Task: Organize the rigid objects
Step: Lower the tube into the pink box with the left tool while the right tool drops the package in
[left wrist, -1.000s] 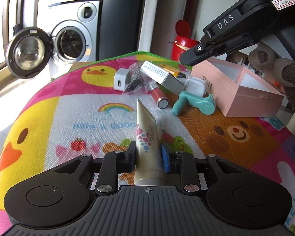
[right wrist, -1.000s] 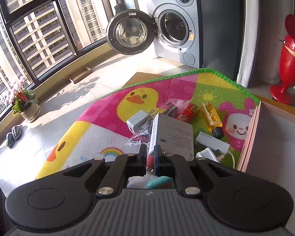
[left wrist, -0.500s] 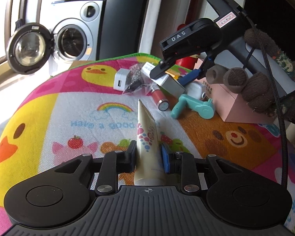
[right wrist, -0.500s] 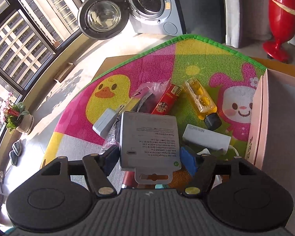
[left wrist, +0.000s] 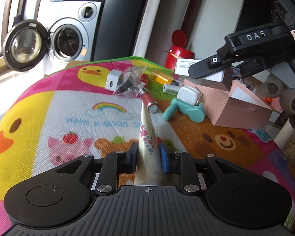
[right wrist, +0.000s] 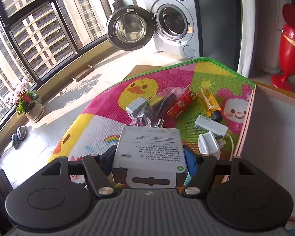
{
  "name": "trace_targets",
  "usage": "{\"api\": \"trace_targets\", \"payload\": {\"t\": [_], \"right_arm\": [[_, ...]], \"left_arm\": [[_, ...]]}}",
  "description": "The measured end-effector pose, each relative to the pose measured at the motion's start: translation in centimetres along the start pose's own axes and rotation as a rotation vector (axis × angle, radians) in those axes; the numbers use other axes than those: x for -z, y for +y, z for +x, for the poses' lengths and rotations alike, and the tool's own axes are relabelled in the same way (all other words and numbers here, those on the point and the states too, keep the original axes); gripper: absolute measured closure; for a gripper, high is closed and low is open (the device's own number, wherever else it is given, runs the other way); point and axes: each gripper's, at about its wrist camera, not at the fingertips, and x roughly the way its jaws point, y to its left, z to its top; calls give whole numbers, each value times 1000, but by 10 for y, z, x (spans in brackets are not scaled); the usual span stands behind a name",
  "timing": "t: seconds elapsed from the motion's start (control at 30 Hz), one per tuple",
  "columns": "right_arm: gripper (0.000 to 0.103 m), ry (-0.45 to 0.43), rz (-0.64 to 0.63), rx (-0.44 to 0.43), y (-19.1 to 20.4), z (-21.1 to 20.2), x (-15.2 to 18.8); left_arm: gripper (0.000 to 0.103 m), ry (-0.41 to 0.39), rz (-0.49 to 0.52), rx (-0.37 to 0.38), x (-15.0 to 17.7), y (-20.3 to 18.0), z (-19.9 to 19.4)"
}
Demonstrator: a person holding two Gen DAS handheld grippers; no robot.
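So on the far left there's a washing machine (left wrist: 68,37) with its round door hanging open, off behind the worktop. The worktop itself is covered by a loud cartoon play mat (left wrist: 39,106) with ducks and a rainbow.

The left gripper (left wrist: 148,153) has its fingers clamped on a cream tube (left wrist: 147,137) with pink and blue dots; the tube's flat tip points away toward a red lipstick-looking cylinder (left wrist: 149,102) lying on the mat. Past that sits a little pile: a white USB charger cube (left wrist: 112,79), a crinkly clear bag with dark stuff in it (left wrist: 127,80), a yellow bottle (left wrist: 162,78), a white adapter (left wrist: 187,95) and a teal plastic gadget (left wrist: 184,111).

The right gripper (right wrist: 149,157), jaws spread wide, has its fingers pressed on both sides of a grey USB-C cable box (right wrist: 149,147), holding it up off the mat. Its jaws have just eased inward a touch on that box. In the left wrist view the box hangs over the near end of the open pink box (left wrist: 240,108) at the right edge. A red bin (right wrist: 289,45) stands on the floor behind.
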Motion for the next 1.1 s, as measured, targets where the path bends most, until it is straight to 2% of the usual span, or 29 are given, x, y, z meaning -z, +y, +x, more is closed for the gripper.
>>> {"api": "trace_targets", "payload": {"t": [0.17, 0.23, 0.33, 0.43, 0.5, 0.57, 0.6, 0.67, 0.73, 0.83, 0.93, 1.0, 1.1], "right_arm": [[34, -87, -11, 156, -20, -77, 65], [34, -114, -3, 218, -31, -99, 93], [34, -150, 36, 284, -49, -126, 128], [34, -192, 71, 296, -60, -149, 156], [34, -219, 77, 299, -63, -158, 170], [34, -238, 68, 307, -65, -163, 179], [34, -246, 59, 314, -65, -164, 182], [34, -260, 49, 329, -68, -164, 185], [34, -269, 46, 337, -69, -164, 188], [34, -273, 47, 346, -70, -165, 198], [34, -275, 59, 346, -74, -165, 203], [34, -284, 70, 336, -77, -165, 197], [34, -350, 54, 341, -80, -173, 170]], "left_arm": [[76, 55, 144, 109, 8, -48, -8], [76, 63, 158, 168, 4, -65, -12], [76, 36, 180, 243, -15, -91, -17], [76, -39, 228, 285, -54, -123, -17], [76, -118, 261, 309, -88, -146, -15], [76, -230, 246, 327, -123, -166, -9], [75, -262, 221, 344, -140, -174, -3], [75, -258, 196, 339, -168, -188, 20], [75, -210, 184, 296, -181, -196, 45], [75, -129, 165, 249, -175, -189, 68], [75, -93, 118, 245, -148, -161, 69], [75, -72, 106, 229, -127, -143, 62], [75, -39, 129, 164, -92, -115, 46]]}}
